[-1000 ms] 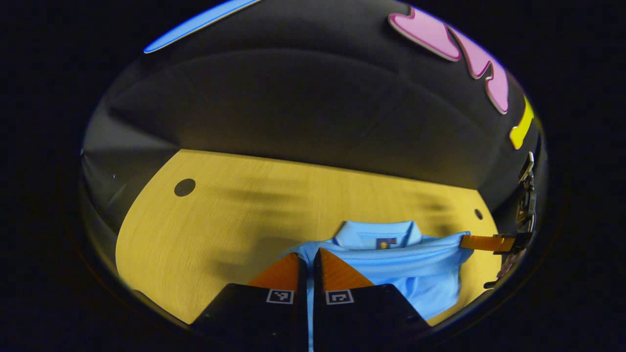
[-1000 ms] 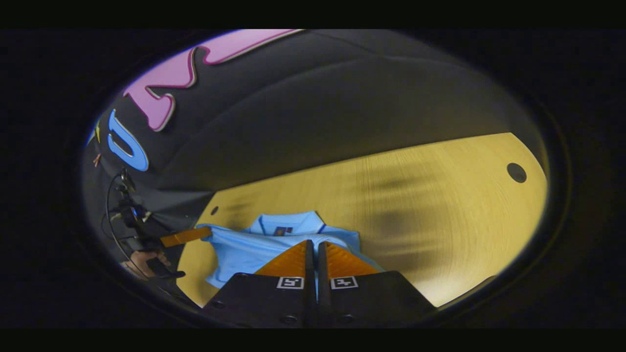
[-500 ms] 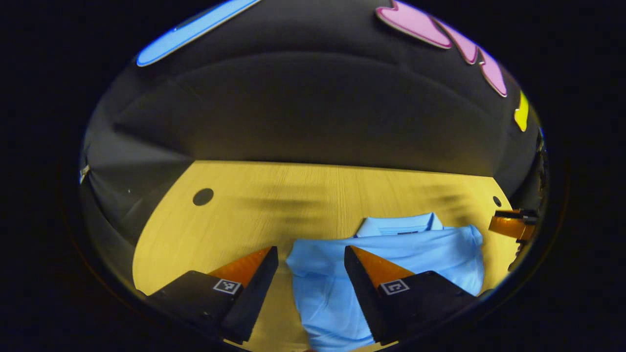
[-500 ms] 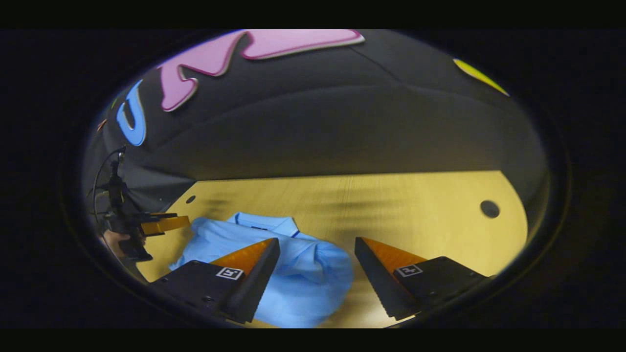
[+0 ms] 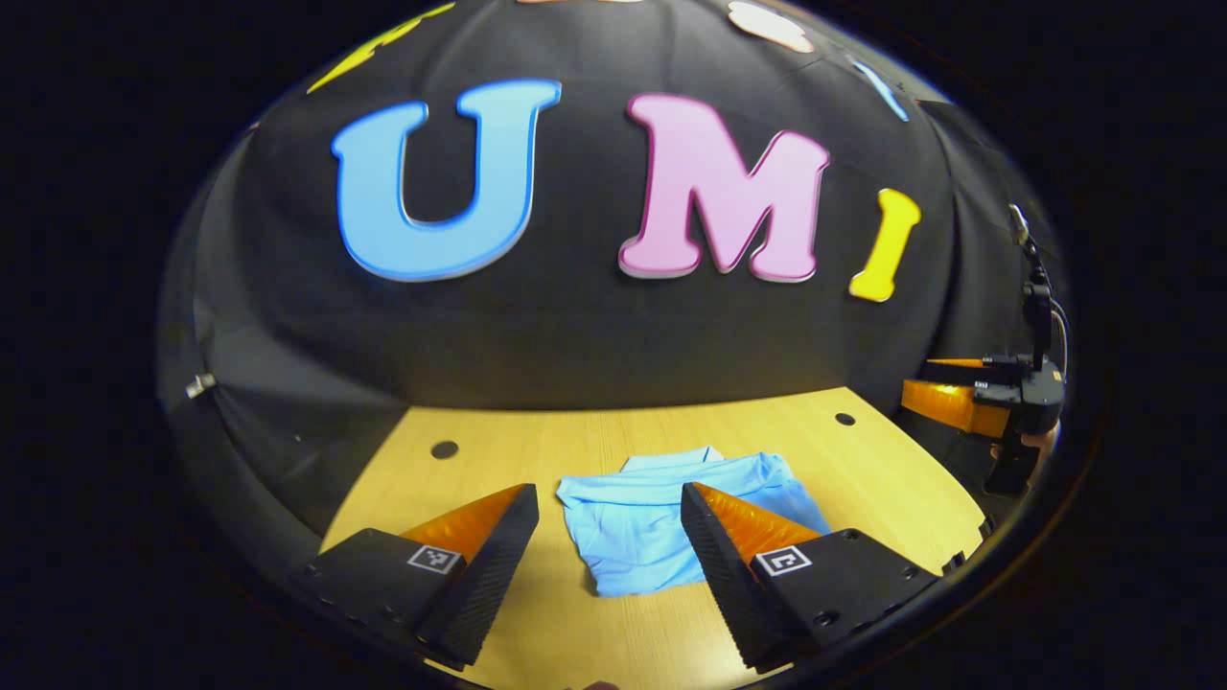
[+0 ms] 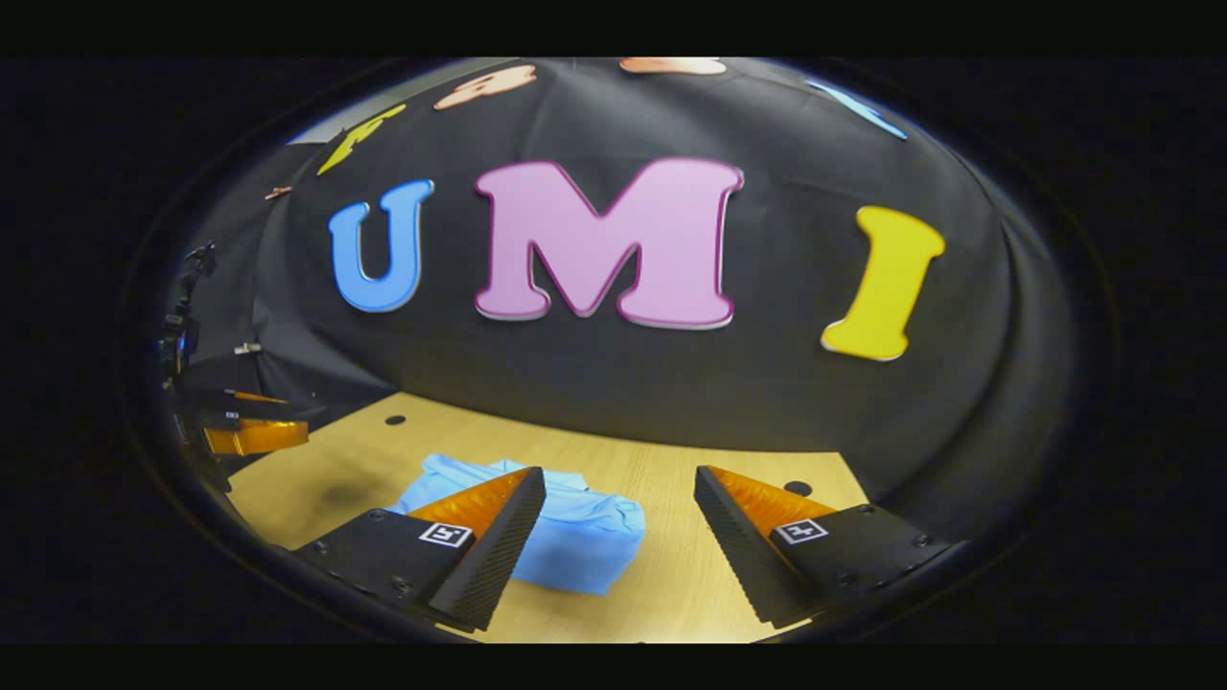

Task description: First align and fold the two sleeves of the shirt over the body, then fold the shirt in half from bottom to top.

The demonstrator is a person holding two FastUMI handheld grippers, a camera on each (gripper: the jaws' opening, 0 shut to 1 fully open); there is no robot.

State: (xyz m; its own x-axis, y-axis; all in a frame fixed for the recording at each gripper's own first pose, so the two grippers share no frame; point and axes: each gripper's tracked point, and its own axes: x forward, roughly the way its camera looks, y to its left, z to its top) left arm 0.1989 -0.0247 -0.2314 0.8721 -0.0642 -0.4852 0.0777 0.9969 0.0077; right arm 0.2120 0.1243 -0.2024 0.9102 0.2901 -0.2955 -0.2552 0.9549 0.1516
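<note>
The shirt [image 5: 661, 527] lies folded into a compact, light blue bundle on the wooden table [image 5: 863, 479], toward the middle of the tabletop and a little short of the black cloth wall [image 5: 575, 335] behind it. Its collar end points at that wall, with the doubled-over body on top. In the left gripper view the folded edges look fairly square; the right gripper view catches the same shirt [image 6: 575, 546] from its other side, where the near corner looks rounder and puffier.

Neither tool touches the shirt. The left gripper [image 5: 610, 503] hangs above the table on the near side of the shirt with its fingers spread wide apart, nothing between them but the view of the cloth below. The right gripper [image 6: 619, 484] is likewise wide open and empty, the shirt showing behind its left-hand finger.

Off the shirt's right side, at the table's edge, the left gripper view also takes in the right gripper [image 5: 944, 402] held up by a hand [image 5: 1030, 443]. The right gripper view shows the left gripper [image 6: 254, 436] beyond the shirt's left side. Small round holes [image 5: 444, 449] dot the tabletop near the wall.
</note>
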